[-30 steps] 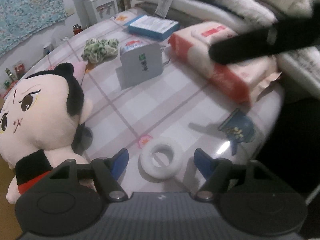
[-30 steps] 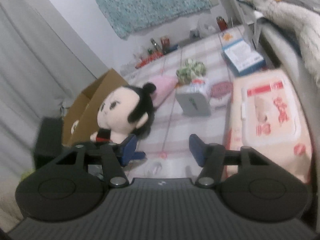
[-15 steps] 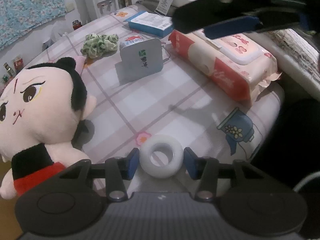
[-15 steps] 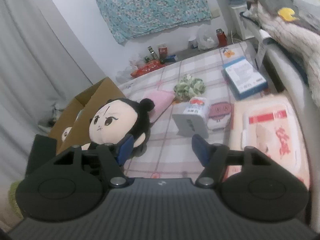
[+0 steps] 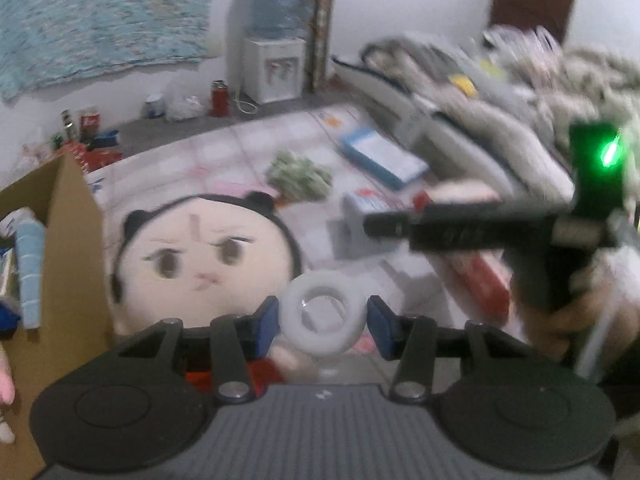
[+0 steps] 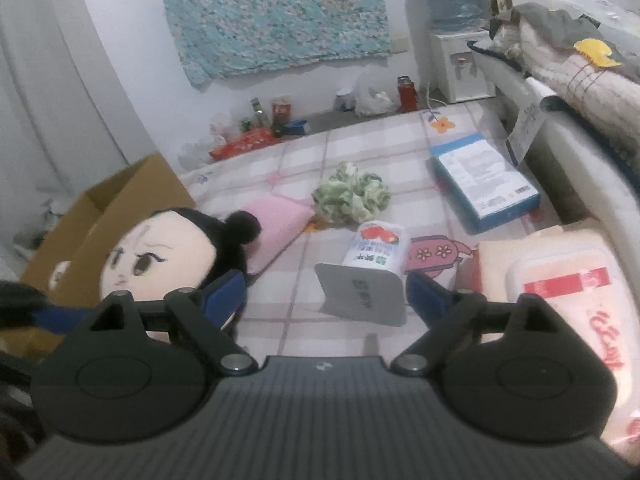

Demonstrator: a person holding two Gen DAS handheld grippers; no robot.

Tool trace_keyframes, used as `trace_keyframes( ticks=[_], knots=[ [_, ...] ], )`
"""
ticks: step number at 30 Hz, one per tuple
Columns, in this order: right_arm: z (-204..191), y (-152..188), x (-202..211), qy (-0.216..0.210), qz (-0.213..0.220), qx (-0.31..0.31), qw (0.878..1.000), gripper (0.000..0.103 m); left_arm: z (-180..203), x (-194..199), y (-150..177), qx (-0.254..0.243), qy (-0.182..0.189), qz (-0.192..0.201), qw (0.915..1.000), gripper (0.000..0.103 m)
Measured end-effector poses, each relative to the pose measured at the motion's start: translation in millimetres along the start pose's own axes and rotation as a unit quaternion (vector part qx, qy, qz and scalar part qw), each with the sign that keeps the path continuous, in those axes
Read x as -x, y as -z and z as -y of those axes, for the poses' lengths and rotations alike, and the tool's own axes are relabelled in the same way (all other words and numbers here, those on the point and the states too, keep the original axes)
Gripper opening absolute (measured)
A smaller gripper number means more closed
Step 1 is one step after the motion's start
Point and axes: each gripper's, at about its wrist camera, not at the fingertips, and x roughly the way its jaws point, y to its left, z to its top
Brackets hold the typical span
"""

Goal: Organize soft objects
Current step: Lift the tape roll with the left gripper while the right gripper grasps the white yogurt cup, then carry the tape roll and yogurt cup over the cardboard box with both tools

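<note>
Right up close, the left gripper [image 5: 322, 322] is clamping the white soft ring [image 5: 322, 322] between its blue pads and carrying it clear of the checked tablecloth [image 6: 360, 152], so that piece is in hand but not yet put away. Over in the right wrist view, the right gripper [image 6: 325, 294] is hanging with its jaws spread wide, having just been opening, and nothing is sitting between them; the small grey pouch [image 6: 362, 298] is standing on the cloth just beyond its tips. Just past the ring, the big-headed plush doll [image 5: 202, 258] is lying on the table, untouched, and beside it at the table's edge the cardboard box [image 5: 74, 248] is standing open with a few things already showing inside, which looks like the place where the soft items are going. To the right, the pink wipes pack [image 6: 560, 296] is waiting near the edge. Further back, the pink pad [image 6: 276, 224], the green scrunchie [image 6: 352, 198] and the blue box [image 6: 484, 186] are sitting loose on the cloth. By my reckoning this job is only getting started: one piece lifted, most pieces left to sort.
</note>
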Motion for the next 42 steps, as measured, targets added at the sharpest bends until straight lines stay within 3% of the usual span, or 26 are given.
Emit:
trace_keyframes(
  ticks=[5,13,14,15,16,17,24,29,33,37,42],
  knots=[
    [-12,10,-28,0.071,-0.001,0.017,0.997,0.088,-26,18,-3,0.039,-0.002,0.024,0.9989,0.049],
    [-15,18,-66,0.13,0.004,0.001,0.992,0.087,-54,26,0,0.072,0.003,0.04,0.9966,0.049],
    [-15,19,-69,0.134,0.009,0.005,0.991,0.084,-56,26,1,0.075,0.004,0.04,0.9964,0.049],
    [-15,18,-72,0.137,0.011,0.006,0.99,0.07,-58,27,2,0.077,0.005,0.041,0.9962,0.049],
    [-15,18,-73,0.139,0.009,0.005,0.99,0.062,-59,28,3,0.079,0.005,0.041,0.996,0.049],
    [-14,18,-74,0.14,0.007,0.002,0.99,0.061,-60,28,3,0.08,0.005,0.042,0.9959,0.049],
    [-20,9,-39,0.131,-0.019,0.013,0.991,0.06,-64,37,8,0.085,0.001,0.05,0.9951,0.049],
    [-13,-7,-14,0.072,-0.12,0.006,0.99,0.06,-67,43,11,0.096,0.009,0.054,0.9939,0.049],
    [-20,-4,-14,0.086,-0.157,0.05,0.983,0.06,-66,46,14,0.103,0.017,0.058,0.9928,0.049],
    [-29,3,-19,0.101,-0.157,0.084,0.979,0.062,-65,44,17,0.108,0.016,0.049,0.9928,0.049],
    [-26,3,-26,0.105,-0.156,0.084,0.979,0.062,-70,54,21,0.114,0.005,0.055,0.992,0.049]
  ],
)
